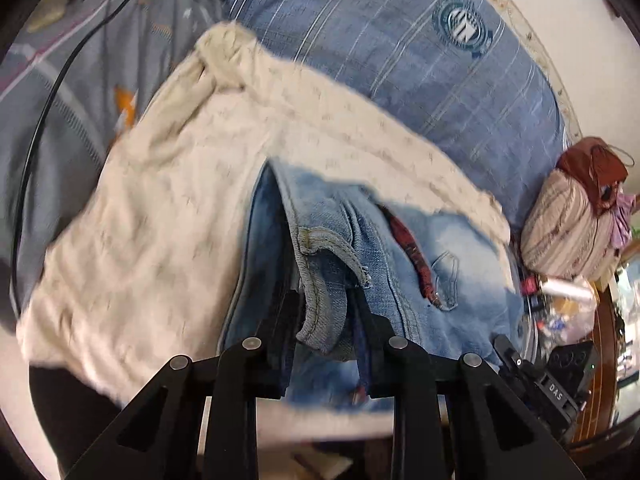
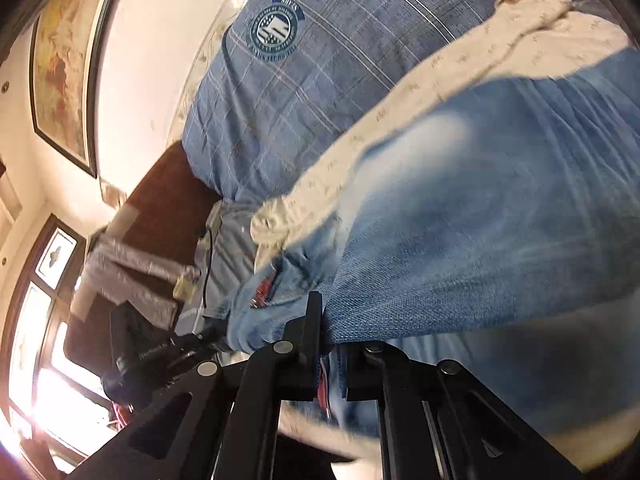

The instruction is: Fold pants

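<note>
The pants are light blue jeans [image 1: 432, 264] lying over a cream blanket [image 1: 160, 216] on a bed. In the left wrist view my left gripper [image 1: 324, 320] is shut on a bunched hem or waistband fold of the jeans. In the right wrist view my right gripper [image 2: 330, 320] is shut on the edge of a folded jeans layer [image 2: 480, 220], which drapes up and to the right. A red inner label [image 2: 264, 288] shows near it. The other gripper [image 2: 152, 356] appears at lower left there.
A blue striped pillow [image 1: 420, 60] with a round crest lies beyond the blanket. A black cable [image 1: 44, 120] curves over the grey bedsheet at left. A striped bundle [image 1: 568, 228] and clutter sit at right. A framed picture [image 2: 60, 64] hangs on the wall.
</note>
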Available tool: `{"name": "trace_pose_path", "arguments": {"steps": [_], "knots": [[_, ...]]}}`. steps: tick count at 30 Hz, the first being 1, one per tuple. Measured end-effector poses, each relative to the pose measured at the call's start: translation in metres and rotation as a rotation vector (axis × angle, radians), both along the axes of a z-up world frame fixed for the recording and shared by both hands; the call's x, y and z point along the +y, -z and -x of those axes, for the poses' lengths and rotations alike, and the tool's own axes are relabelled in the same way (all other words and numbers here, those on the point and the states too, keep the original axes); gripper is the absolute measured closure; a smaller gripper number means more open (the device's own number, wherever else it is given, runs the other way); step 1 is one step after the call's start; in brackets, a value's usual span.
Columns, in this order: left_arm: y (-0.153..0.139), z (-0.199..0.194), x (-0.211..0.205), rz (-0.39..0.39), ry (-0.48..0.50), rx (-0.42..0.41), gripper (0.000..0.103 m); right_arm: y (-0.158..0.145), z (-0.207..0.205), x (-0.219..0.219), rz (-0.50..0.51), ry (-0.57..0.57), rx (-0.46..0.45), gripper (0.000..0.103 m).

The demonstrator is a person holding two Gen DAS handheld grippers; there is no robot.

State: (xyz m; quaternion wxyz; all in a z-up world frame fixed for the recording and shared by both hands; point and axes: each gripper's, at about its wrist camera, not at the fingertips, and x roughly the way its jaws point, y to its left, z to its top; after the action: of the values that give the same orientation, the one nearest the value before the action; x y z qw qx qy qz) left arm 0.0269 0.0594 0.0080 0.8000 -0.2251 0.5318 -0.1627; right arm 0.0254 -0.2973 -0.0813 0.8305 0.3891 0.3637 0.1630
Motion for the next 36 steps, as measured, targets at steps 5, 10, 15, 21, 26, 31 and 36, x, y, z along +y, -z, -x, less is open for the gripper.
{"name": "trace_pose_path", "arguments": {"steps": [5,10,15,21,26,31,36], "knots": [[0.030,0.026,0.001,-0.063,0.030,0.078,0.078,0.023,0.034,0.004,-0.016,-0.033,0.087,0.097],[0.053,0.014,-0.006,-0.100,0.025,0.130,0.077,0.065,0.030,0.001,-0.068,-0.024,0.213,0.093],[0.048,0.018,-0.012,-0.097,0.044,0.095,0.075,0.076,0.026,0.000,-0.044,-0.003,0.251,0.082],[0.029,0.035,-0.012,-0.041,0.082,0.027,0.064,0.053,0.053,-0.039,-0.024,0.143,0.172,0.066],[0.032,0.048,-0.010,-0.050,0.089,0.053,0.061,0.043,0.102,-0.112,0.017,0.423,0.143,0.056],[0.036,0.041,-0.013,-0.048,0.055,0.103,0.057,0.042,0.132,-0.177,0.040,0.624,0.135,0.049],[0.057,0.022,-0.010,-0.003,-0.011,0.232,0.057,0.058,0.116,-0.204,0.028,0.653,0.134,0.049]]}}
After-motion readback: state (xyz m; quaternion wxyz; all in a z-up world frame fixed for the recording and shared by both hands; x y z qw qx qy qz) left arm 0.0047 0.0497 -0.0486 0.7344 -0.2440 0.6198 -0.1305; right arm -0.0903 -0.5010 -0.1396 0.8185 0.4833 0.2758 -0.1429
